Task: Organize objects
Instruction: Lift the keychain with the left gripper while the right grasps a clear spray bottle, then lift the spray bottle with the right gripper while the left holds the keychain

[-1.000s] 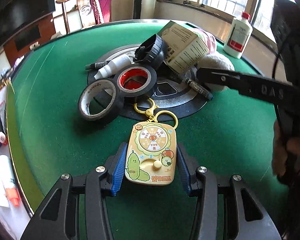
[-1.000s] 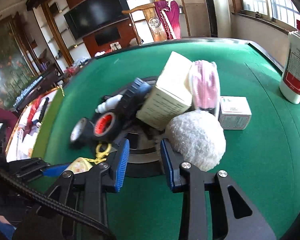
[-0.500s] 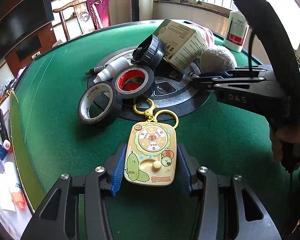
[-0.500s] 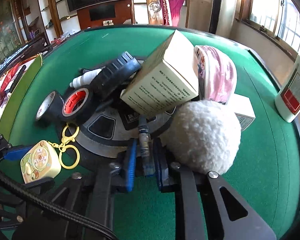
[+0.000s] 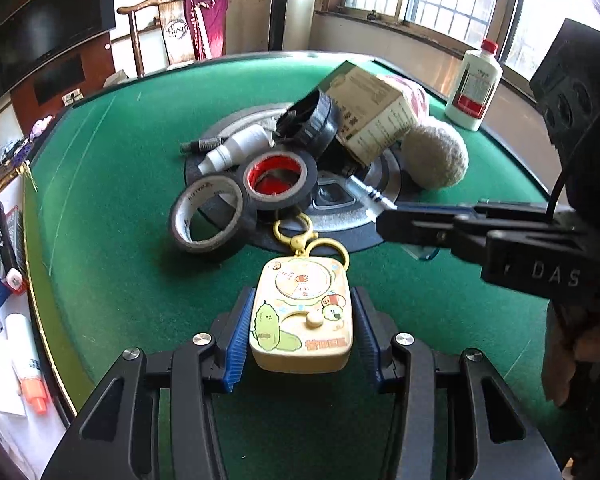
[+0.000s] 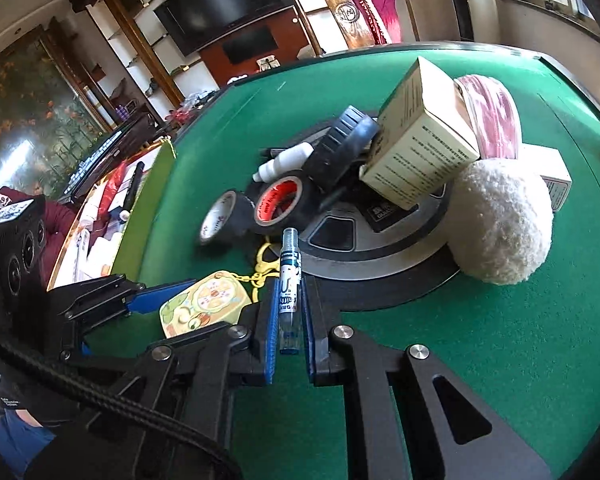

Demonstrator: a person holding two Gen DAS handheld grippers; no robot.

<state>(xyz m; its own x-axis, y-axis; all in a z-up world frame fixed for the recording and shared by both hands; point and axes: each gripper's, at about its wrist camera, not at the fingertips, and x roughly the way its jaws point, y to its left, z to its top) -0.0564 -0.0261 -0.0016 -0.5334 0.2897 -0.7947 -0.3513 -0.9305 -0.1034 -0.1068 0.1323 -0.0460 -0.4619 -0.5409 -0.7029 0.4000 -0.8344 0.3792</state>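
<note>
Since earlier: right gripper (image 6: 288, 320) reached into the pile and its jaws have just been closing; a clear marker pen (image 6: 289, 280) is now clamped between them, lifted out toward the near edge of the pile. Left side barely shifted.
Right gripper: narrow, pinched on the pen barrel, cap end pointing ahead past the fingertips.
Left gripper (image 5: 302, 328): partly open, blue pads flanking the yellow keychain toy (image 5: 302, 316); whether they press on it I cannot tell.
Ahead of left gripper: two tape rolls, one grey-cored (image 5: 212, 216), one red-cored (image 5: 278, 178); beyond them one white dropper bottle (image 5: 236, 148) and one black ribbed ring (image 5: 310, 122).
Ahead-right of right gripper: one printed carton (image 6: 420, 144), one woolly ball (image 6: 500, 220), one pink pouch (image 6: 492, 116), one small white box (image 6: 552, 176).
Bench (image 5: 112, 184): green felt with round centre plate.
Step in hand: carrying the pen clear. Judgement: lift before swinging, so the cap misses the tape rolls and keychain rings; keep the barrel level.
</note>
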